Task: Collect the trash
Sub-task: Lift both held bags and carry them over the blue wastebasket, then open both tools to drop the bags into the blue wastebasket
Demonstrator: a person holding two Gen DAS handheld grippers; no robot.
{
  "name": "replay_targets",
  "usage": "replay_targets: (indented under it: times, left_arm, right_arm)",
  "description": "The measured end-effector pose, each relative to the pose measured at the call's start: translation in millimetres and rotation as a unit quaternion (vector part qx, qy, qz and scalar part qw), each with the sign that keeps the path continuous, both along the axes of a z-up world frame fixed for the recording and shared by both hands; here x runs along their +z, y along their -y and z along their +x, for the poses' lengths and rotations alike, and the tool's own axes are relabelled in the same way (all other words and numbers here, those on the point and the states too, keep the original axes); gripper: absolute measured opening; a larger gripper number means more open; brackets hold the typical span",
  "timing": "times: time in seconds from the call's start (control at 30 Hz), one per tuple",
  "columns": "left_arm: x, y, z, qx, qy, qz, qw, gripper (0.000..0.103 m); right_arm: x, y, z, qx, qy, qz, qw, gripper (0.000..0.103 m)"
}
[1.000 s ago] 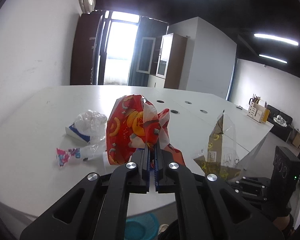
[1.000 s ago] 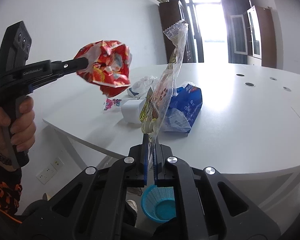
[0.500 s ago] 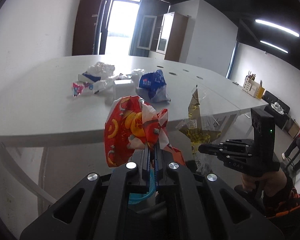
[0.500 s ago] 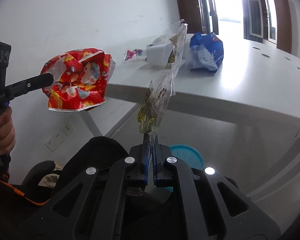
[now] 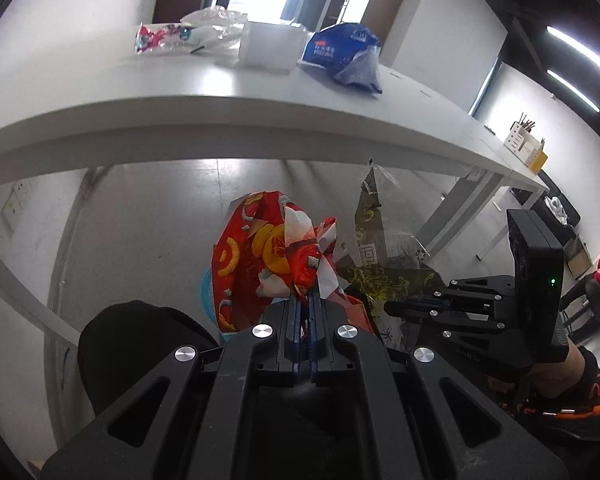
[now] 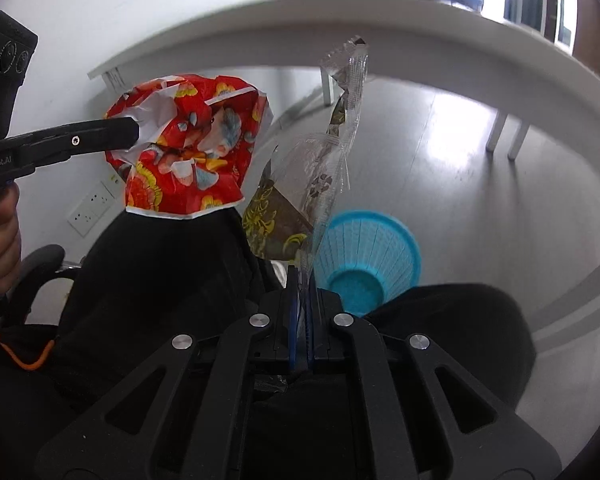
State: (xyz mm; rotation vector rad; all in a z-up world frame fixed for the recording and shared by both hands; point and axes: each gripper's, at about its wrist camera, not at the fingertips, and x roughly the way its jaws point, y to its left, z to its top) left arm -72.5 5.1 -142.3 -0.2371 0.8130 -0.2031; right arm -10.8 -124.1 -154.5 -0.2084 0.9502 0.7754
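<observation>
Below the edge of the white desk (image 5: 260, 120), we hold two pieces of trash in the air: our left tongs (image 5: 306, 300) are clamped on a crumpled red snack wrapper (image 5: 260, 256), and our right tongs (image 6: 300, 276) are pinched together on the bottom edge of a long clear-and-brown wrapper (image 6: 320, 160), which stands up from them with a slight lean. Both are thin film, by the look of them nearly weightless, soft and crinkly, likely to slip or flutter once released, so an edge pinch like these seems the surest hold. A blue mesh waste basket (image 6: 370, 256) sits on the grey floor just beyond the right tongs, partly behind the clear wrapper; in the left view only a sliver of blue shows behind the red one. Our dark-clothed knees (image 6: 160, 280) lie between the tongs and the basket and could catch a dropped wrapper. More litter waits on the desk above: a blue bag (image 5: 342, 56), a white box (image 5: 266, 46), a crumpled clear plastic bag (image 5: 214, 24) and a small pink wrapper (image 5: 156, 38). The desk's rim overhangs the basket area, so we judge any lift back toward that pile must clear it.
</observation>
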Motion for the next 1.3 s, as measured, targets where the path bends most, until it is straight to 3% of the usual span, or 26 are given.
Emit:
replay_targets:
  times: [0.13, 0.43, 0.77, 0.97, 1.2, 1.3]
  left_arm:
    - [-29, 0, 20, 0.007, -0.025, 0.005, 0.9996, 0.002]
    - [-79, -4, 81, 0.017, -0.084, -0.01, 0.9963, 0.002]
    - [-126, -19, 135, 0.046, -0.153, -0.045, 0.9861, 0.002]
    - [-154, -27, 158, 0.056, -0.159, -0.09, 0.9816, 0.002]
    - [-181, -21, 185, 0.08, -0.183, -0.113, 0.9733, 0.002]
    - [-192, -19, 200, 0.08, -0.195, -0.106, 0.9717, 0.002]
  right_arm:
    - [-27, -1, 14, -0.008, -0.027, -0.025, 0.999, 0.003]
    - [-68, -10, 63, -0.05, -0.096, -0.029, 0.994, 0.003]
    - [-124, -33, 121, -0.078, -0.167, -0.042, 0.982, 0.003]
    - [-161, -34, 159, -0.11, -0.213, -0.044, 0.97, 0.003]
    - [-202, -45, 205, -0.12, -0.264, -0.072, 0.954, 0.003]
    - [-222, -53, 221, -0.118, -0.277, -0.09, 0.949, 0.003]
